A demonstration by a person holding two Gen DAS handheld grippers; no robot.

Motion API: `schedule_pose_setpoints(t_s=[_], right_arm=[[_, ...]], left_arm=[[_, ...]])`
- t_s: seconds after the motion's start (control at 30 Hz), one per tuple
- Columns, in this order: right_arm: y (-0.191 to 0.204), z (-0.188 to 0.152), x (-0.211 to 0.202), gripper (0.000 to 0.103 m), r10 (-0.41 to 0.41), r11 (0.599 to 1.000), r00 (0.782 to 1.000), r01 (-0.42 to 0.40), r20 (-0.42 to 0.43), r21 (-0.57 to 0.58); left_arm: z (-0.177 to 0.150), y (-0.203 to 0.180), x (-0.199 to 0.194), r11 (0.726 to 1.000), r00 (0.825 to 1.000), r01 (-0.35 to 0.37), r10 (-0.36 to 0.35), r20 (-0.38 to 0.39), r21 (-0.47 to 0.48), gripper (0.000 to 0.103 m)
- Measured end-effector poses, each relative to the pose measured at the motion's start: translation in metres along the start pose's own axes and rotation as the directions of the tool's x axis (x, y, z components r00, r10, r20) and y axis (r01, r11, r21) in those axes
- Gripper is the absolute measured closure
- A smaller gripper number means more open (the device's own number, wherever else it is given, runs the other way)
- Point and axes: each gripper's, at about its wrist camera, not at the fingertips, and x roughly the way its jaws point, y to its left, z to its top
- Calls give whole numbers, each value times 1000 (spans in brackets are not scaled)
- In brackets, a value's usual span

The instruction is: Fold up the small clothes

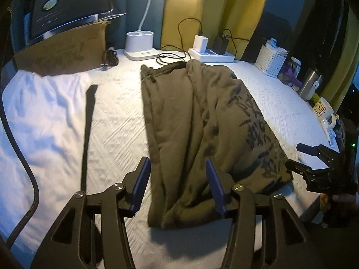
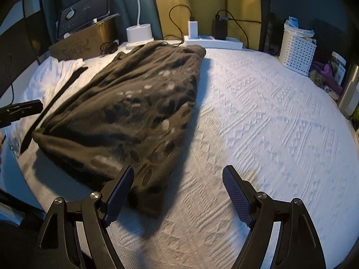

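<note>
An olive-green garment (image 1: pixel 197 116) with a dark print lies folded into a long strip on the white textured cover (image 1: pixel 116 116). My left gripper (image 1: pixel 177 160) hovers over its near end with the jaws apart; the cloth lies below them and the pads do not press on it. In the right wrist view the garment (image 2: pixel 125 112) lies to the left, and my right gripper (image 2: pixel 178 168) stands open at its near right corner, with nothing held. The right gripper (image 1: pixel 300 157) also shows at the right edge of the left wrist view.
A black strap (image 1: pixel 87 134) and a white cloth (image 1: pixel 40 112) lie left of the garment. Along the back stand a cardboard box (image 1: pixel 62 51), a lamp base (image 1: pixel 140 42) and a power strip (image 1: pixel 211 56). At the right are a white basket (image 1: pixel 270 60), a metal flask (image 1: pixel 310 84) and a mug (image 1: pixel 322 109).
</note>
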Motion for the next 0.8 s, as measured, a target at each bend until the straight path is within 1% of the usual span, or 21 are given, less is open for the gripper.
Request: schedule_pose_setpoints(t_s=[0.3,0.53,0.63,0.8], right_arm=[[-25,25,9,21,-1,1000,1000,1,15,28],[-42,40,25,21,-3,998,1000,3,6,55],[-48,47,33,21,-4,998,1000,4,0,64],[-56,61,46,21,-10,998,1000,10,-12,63]], left_arm=[[37,-23,27,999,1000,9,-9,5,50,52],[62,-29,51,996,1000,21,-21,-3,85,52],[74,-24,65,996,1000,0,0,-3,94,52],[95,-1,95,996,998,-52,54,-17,76,52]])
